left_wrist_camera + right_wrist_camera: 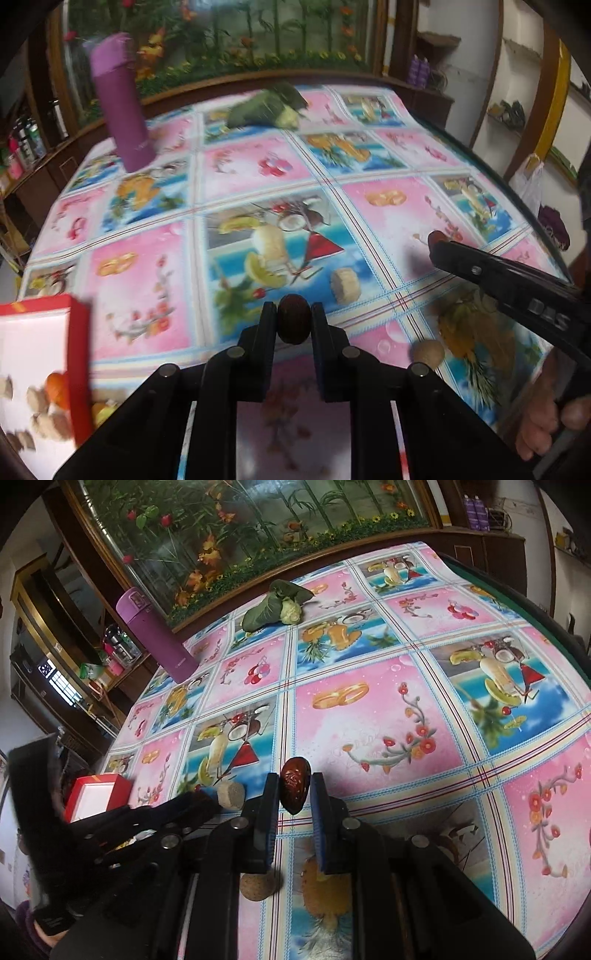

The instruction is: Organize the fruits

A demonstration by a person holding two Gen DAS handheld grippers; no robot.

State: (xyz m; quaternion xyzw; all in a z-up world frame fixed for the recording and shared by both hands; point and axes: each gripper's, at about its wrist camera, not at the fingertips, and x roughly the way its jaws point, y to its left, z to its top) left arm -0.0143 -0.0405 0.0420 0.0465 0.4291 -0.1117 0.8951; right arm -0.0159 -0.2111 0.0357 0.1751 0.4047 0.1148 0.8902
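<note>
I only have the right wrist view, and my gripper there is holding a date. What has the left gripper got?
Observer: The left gripper is shut on a dark date of its own.
Operator: And what's inside the red box?
Observer: The red box holds pale pieces, blurred but probably walnuts, and an orange fruit.

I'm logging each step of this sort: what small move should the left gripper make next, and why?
Probably carry it left over the red box and release there. The left gripper is shut on a red date, and the box already holds other fruits.
</note>
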